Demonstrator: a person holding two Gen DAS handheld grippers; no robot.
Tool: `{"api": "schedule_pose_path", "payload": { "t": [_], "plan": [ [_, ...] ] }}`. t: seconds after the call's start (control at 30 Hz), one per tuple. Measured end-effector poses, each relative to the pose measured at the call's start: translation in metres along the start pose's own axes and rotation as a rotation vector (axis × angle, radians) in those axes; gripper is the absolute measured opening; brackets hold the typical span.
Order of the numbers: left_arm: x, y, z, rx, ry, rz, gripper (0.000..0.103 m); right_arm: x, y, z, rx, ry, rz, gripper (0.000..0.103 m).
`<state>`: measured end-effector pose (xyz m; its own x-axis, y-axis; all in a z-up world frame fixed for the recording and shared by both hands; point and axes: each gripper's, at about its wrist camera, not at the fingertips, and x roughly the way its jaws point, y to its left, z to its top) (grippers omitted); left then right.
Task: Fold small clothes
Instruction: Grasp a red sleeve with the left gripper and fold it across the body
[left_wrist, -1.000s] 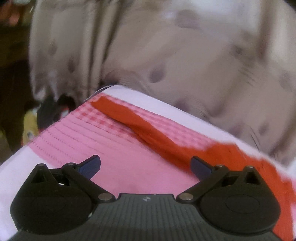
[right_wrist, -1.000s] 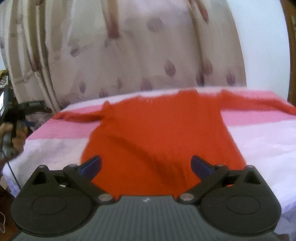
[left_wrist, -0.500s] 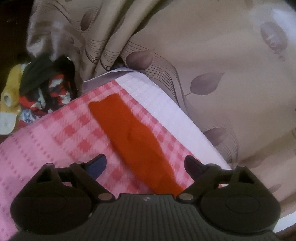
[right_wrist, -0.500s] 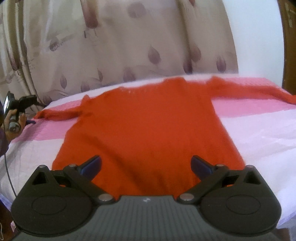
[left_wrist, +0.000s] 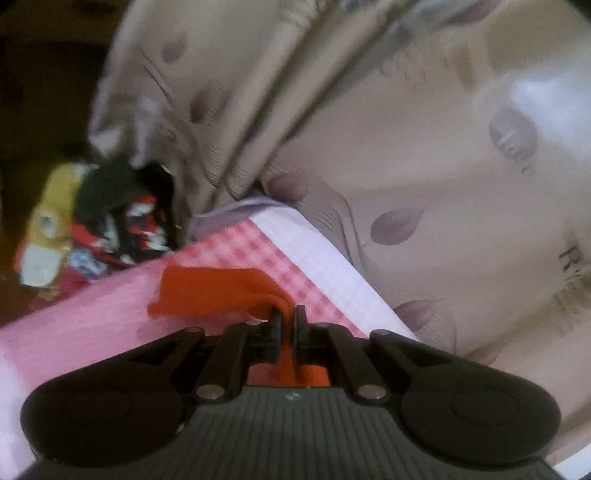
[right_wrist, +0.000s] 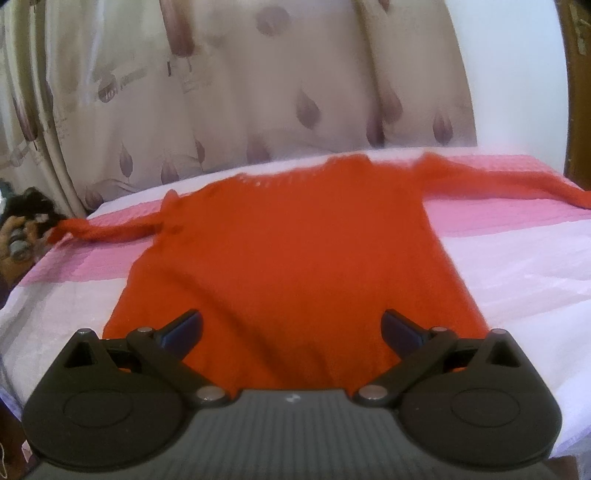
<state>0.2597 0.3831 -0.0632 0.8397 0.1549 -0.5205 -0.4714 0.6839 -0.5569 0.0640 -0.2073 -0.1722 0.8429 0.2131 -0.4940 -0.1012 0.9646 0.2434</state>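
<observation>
A red knitted sweater (right_wrist: 288, 236) lies flat, front down the bed, both sleeves spread out. In the left wrist view its left sleeve (left_wrist: 214, 291) is bunched at the cuff end, and my left gripper (left_wrist: 286, 314) has its jaws closing, pinching the sleeve fabric between the pads. The right wrist view shows that sleeve end (right_wrist: 70, 225) lifted slightly at the bed's left edge beside a hand (right_wrist: 16, 240). My right gripper (right_wrist: 291, 328) stands open just above the sweater's lower hem, touching nothing.
The bed cover (right_wrist: 517, 258) is pink-checked and white. A beige leaf-patterned curtain (right_wrist: 258, 92) hangs right behind the bed. A heap of mixed clothes (left_wrist: 92, 229) lies beyond the bed's left corner. A wooden post (right_wrist: 578, 92) stands at the right.
My left gripper slid along the sleeve toward its cuff, rolled, and went from open to pinched on the fabric, bunching it. My right gripper came nearer the hem, then held still, open.
</observation>
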Motion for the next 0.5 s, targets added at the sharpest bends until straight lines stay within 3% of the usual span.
{"api": "schedule_pose_path", "payload": {
  "t": [0.27, 0.37, 0.43, 0.47, 0.5],
  "plan": [
    [-0.055, 0.040, -0.040, -0.052, 0.015, 0.131, 0.005, -0.008, -0.004, -0.006, 0.020, -0.008, 0.034, 0.103],
    [-0.057, 0.050, -0.056, -0.053, 0.054, 0.185, 0.012, -0.014, -0.009, -0.007, 0.025, -0.023, 0.036, 0.103],
    [-0.070, 0.058, -0.066, -0.064, 0.008, 0.226, 0.045, -0.017, -0.013, -0.008, 0.033, -0.030, 0.036, 0.103],
    [-0.078, 0.058, -0.070, -0.068, -0.028, 0.252, 0.055, -0.019, -0.016, -0.008, 0.043, -0.034, 0.037, 0.103],
    [-0.090, 0.057, -0.075, -0.072, -0.084, 0.294, 0.075, -0.022, -0.021, -0.008, 0.056, -0.039, 0.038, 0.103]
  ]
}}
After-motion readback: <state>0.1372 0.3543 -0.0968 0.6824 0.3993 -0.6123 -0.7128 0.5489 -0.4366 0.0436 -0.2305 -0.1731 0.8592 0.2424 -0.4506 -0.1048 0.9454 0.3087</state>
